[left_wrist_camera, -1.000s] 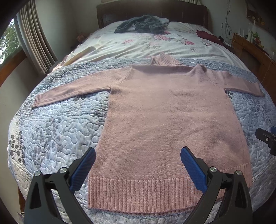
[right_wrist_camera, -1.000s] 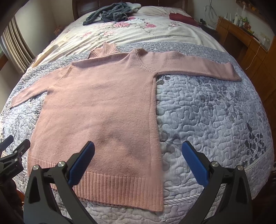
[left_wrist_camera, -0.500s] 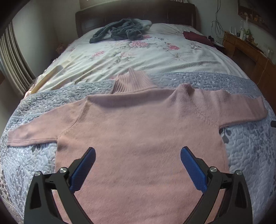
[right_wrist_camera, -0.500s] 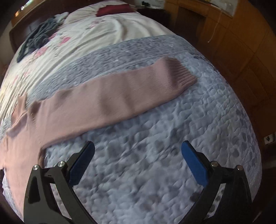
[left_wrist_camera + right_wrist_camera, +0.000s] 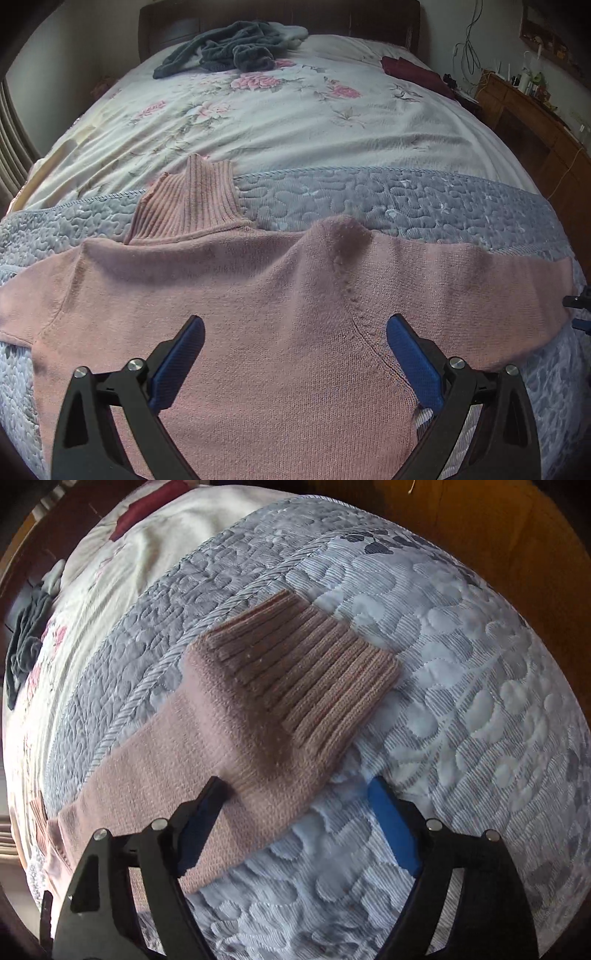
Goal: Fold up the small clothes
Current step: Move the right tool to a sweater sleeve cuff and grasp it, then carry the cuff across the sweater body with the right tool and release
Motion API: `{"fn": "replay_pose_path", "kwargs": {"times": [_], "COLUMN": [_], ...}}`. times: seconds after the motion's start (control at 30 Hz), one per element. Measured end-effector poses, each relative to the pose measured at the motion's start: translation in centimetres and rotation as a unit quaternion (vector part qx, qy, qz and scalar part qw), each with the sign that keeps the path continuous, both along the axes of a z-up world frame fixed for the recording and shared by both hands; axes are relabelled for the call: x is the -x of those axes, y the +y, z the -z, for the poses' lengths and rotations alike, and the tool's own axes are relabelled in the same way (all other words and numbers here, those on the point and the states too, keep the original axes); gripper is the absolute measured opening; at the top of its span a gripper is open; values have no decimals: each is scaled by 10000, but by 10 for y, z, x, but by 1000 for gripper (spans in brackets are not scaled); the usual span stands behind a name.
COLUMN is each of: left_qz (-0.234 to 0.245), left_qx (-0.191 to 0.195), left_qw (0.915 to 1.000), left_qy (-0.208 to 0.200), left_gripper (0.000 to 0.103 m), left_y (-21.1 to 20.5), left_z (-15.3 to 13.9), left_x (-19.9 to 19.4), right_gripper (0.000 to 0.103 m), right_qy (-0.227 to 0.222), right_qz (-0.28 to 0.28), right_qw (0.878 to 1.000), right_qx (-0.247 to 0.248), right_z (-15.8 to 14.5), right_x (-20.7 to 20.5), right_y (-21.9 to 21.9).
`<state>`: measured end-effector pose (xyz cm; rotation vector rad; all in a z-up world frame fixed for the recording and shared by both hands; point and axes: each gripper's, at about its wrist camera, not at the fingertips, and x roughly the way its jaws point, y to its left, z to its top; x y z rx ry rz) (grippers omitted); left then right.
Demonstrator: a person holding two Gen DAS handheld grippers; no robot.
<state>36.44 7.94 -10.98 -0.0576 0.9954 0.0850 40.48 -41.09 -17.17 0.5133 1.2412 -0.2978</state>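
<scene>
While no writing is seen, both tools, left and right, are held spread above the pink turtleneck sweater.

A grey quilted coverlet spreads across the near part of the bed, and past it lies a white floral sheet. A heap of dark grey clothes sits near the dark wooden headboard. A maroon cloth lies at the sheet's right edge. A wooden dresser stands to the right, with small bottles on top and cables hanging on the wall behind it.
</scene>
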Motion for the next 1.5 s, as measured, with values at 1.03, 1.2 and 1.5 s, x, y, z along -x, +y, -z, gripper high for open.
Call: {"fn": "replay_pose_path", "kwargs": {"times": [1.03, 1.2, 1.5], "left_qz": [-713, -743, -669], "left_qx": [-216, -161, -3], "left_qw": [9971, 9969, 9974], "left_qy": [142, 216, 253], "left_gripper": [99, 99, 99], "left_y": [140, 148, 157], "left_z": [13, 15, 14], "left_x": [41, 44, 48], "right_gripper": [13, 13, 13], "right_qy": [-1139, -1100, -1045], "right_qz": [-911, -1608, -2495], "right_qw": [9893, 9808, 9609], "right_qx": [58, 45, -587], "right_z": [-87, -87, -70], "right_x": [39, 34, 27], "right_y": [105, 189, 323]}}
